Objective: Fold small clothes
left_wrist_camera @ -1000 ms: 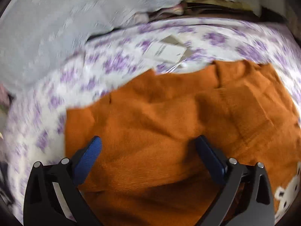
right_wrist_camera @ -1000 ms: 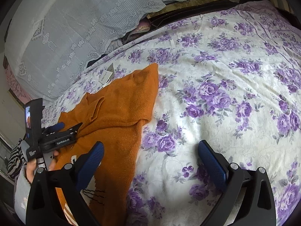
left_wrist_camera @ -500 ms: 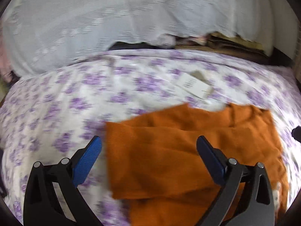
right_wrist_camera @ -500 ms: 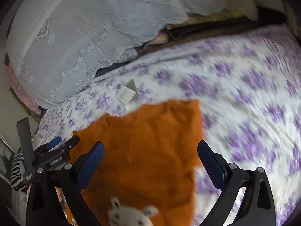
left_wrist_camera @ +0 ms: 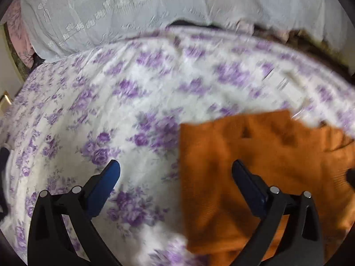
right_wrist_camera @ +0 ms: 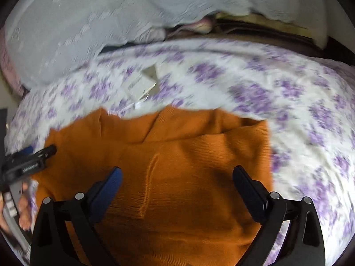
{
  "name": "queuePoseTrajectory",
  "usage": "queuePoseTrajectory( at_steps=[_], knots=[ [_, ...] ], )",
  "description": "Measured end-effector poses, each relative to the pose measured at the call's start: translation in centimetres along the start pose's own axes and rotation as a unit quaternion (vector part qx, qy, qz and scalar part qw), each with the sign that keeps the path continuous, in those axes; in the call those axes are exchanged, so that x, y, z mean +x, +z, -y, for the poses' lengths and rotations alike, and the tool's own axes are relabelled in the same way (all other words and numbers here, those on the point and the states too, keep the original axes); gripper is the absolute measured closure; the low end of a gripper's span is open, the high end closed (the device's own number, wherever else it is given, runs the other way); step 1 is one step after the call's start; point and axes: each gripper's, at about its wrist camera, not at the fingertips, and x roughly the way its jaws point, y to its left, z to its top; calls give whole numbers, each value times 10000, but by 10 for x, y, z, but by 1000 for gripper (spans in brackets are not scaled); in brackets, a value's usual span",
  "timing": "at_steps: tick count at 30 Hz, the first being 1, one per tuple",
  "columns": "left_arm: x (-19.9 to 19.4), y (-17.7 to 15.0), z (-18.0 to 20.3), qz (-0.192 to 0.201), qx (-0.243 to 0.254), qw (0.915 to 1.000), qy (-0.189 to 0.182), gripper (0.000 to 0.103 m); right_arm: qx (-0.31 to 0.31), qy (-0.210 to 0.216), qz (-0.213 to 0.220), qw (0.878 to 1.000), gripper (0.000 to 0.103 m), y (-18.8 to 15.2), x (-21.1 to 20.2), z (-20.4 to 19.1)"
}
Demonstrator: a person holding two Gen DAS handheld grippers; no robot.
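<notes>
My left gripper (left_wrist_camera: 176,173) has its two fingers (left_wrist_camera: 106,181) spread wide, released, and they grasp nothing; the left one hangs over the flowered bed sheet (left_wrist_camera: 111,110), the right one over the edge of the orange sweater (left_wrist_camera: 266,155). My right gripper (right_wrist_camera: 177,175) is released as well, its two fingers (right_wrist_camera: 248,188) wide apart above the sweater (right_wrist_camera: 177,166); if they touch the knit I cannot tell.

There is one sweater, lying flat on the bed. In the left wrist view it fills the area from 3 to 5 o'clock. In the right wrist view it lies in the middle and lower part, with one sleeve folded across the chest.

At 11 o'clock from the sweater in the right view lies one paper tag (right_wrist_camera: 142,84); its print is too blurred to read. At 9 o'clock I see the other gripper (right_wrist_camera: 28,161) held in my hand (right_wrist_camera: 22,210), with white lettering that I cannot read.
</notes>
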Motion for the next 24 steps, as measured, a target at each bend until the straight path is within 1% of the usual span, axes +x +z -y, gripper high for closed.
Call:
queuePoseTrajectory(
  at_steps=[1,2,3,4,5,6,8,10,11,12,13,14,16,18,20,21,22,23,24],
  knots=[
    [-4,0,2,25,31,10000,-89,5,-69,46,-63,9999,3,0,1,-1],
    [-4,-1,5,11,118,9999,-64,5,-134,11,-131,9998,3,0,5,0],
    [2,-5,12,-82,310,9995,42,5,-187,-80,-228,9995,3,-1,12,3],
    [16,-11,22,-341,590,9976,142,4,-231,-150,-337,9991,3,-4,21,5],
    [22,-16,25,-441,679,9966,149,4,-263,-143,-294,9991,3,-7,25,7],
    [17,-17,25,-252,583,9978,206,4,-263,-148,-237,9993,3,-7,22,6],
    [5,-14,30,-198,714,9969,263,5,-275,-158,-239,9992,3,-4,14,3],
    [-12,-16,33,67,725,9972,157,5,-138,137,-75,9998,3,-3,3,6],
    [-17,-16,33,137,699,9974,107,5,49,496,34,9988,3,-4,-5,10],
    [-23,-15,34,202,683,9975,23,5,298,976,87,9947,3,-4,-10,17],
    [-27,-15,34,263,674,9974,-29,5,500,1298,72,9903,3,-3,-12,22],
    [-30,-14,35,315,668,9973,-48,5,827,1681,-4,9823,3,-2,-11,29],
    [-30,-14,34,306,654,9974,-1,5,1324,2059,-117,9695,3,-2,-8,42],
    [-31,-12,30,255,561,9981,-46,5,1584,2268,-183,9608,3,-1,-3,48],
    [-33,-13,29,195,523,9979,-326,5,1792,2413,-339,9532,3,-5,5,51],
    [-31,-16,32,121,568,9972,-462,5,1828,2402,-435,9524,3,-7,9,51],
    [-28,-20,36,22,653,9964,-537,5,1764,2357,-512,9543,3,-8,16,49],
    [-20,-27,46,-224,900,9941,-568,5,1643,2330,-467,9574,3,-9,17,46],
    [-11,-34,53,-379,1089,9922,-477,4,1487,2286,-401,9613,3,-12,13,43]
  ],
)
